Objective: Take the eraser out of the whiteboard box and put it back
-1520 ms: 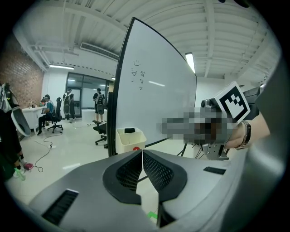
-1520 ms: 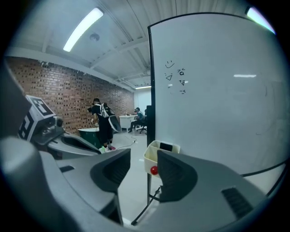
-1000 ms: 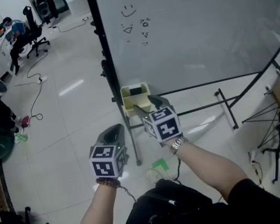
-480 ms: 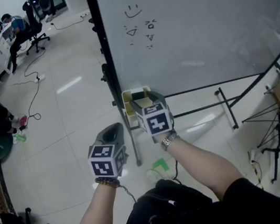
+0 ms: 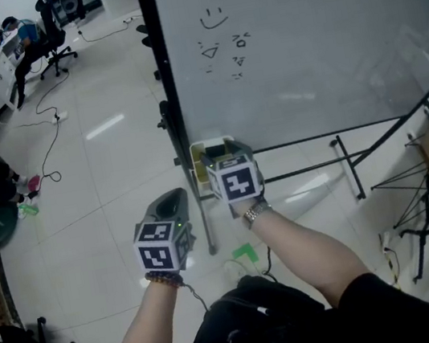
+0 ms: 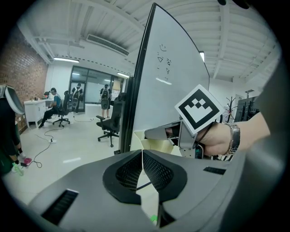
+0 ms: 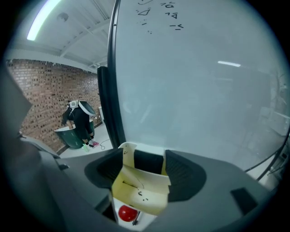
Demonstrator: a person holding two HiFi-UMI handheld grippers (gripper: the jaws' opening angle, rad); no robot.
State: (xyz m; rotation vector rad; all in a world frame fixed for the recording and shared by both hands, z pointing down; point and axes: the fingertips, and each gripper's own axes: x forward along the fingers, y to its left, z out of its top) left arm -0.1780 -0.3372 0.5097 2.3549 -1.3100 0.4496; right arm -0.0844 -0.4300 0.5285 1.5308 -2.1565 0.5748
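A pale yellow whiteboard box hangs at the lower left corner of the whiteboard. A dark eraser stands inside it. My right gripper reaches over the box, and its jaws have opened wider in the last second. In the right gripper view the open jaws straddle the box, with the dark eraser between them, and the pads do not press on it. My left gripper hangs lower left of the box, shut and empty; its pads meet in the left gripper view.
The whiteboard's black frame post and stand legs run beside and under the box. A red round object shows below the box. A green mark lies on the tiled floor. Desks and office chairs stand far left.
My right gripper has moved forward and slightly left, from in front of the box to over it. The left gripper has barely shifted.
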